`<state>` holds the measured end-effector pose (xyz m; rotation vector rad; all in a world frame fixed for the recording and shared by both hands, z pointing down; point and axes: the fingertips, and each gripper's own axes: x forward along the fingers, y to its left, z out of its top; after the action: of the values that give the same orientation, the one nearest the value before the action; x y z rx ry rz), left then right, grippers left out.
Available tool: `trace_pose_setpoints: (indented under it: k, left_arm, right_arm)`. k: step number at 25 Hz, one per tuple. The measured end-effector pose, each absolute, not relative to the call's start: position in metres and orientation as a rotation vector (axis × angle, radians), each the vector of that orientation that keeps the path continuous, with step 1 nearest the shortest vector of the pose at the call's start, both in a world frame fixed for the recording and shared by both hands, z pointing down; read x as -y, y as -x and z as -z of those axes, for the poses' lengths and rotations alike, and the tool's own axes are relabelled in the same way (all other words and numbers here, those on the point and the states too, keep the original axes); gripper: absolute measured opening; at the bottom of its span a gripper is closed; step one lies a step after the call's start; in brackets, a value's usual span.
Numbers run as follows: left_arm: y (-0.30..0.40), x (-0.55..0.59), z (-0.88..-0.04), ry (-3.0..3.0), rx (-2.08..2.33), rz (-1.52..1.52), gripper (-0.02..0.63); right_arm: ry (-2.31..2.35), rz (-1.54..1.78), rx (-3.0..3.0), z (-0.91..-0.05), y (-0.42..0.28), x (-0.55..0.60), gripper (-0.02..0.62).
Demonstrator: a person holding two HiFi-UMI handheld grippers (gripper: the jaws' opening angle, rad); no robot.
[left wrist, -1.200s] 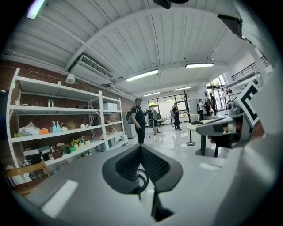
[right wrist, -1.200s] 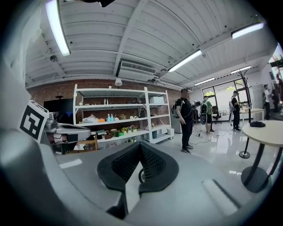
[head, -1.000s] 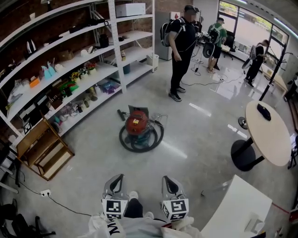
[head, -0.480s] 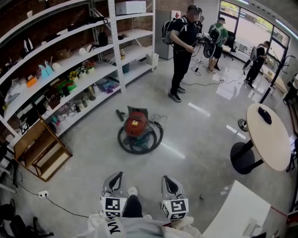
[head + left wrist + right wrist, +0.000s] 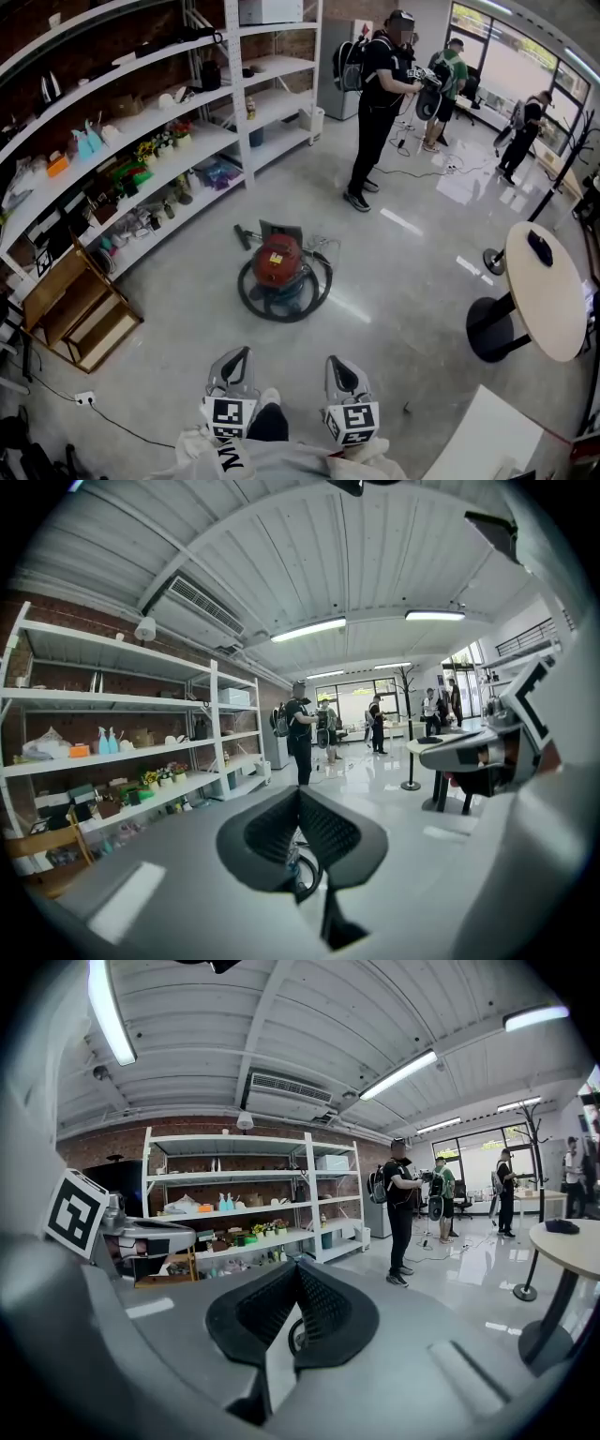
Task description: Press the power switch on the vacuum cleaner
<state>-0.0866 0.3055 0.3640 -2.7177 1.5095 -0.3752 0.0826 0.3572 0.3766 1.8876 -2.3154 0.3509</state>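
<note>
In the head view the red vacuum cleaner (image 5: 278,262) sat on the floor with its dark hose (image 5: 320,285) coiled round it, well ahead of the left gripper (image 5: 233,366) and the right gripper (image 5: 342,371), which were held low, side by side. Shelving (image 5: 141,141) ran along the left, a person in black (image 5: 375,103) stood beyond the vacuum cleaner, and a round table (image 5: 548,295) stood at the right. In the left gripper view the jaws met at their tips, holding nothing. In the right gripper view the jaws were likewise together and empty
</note>
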Motion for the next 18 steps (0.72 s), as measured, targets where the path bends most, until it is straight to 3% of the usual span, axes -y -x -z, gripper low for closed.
trace_pose_setpoints:
  k: [18]
  left_arm:
    - [0.122,-0.194,-0.362,2.737,-1.525,0.361,0.000]
  right_arm:
    - [-1.877,-0.340,2.298,-0.370,-0.049,-0.242,-0.002]
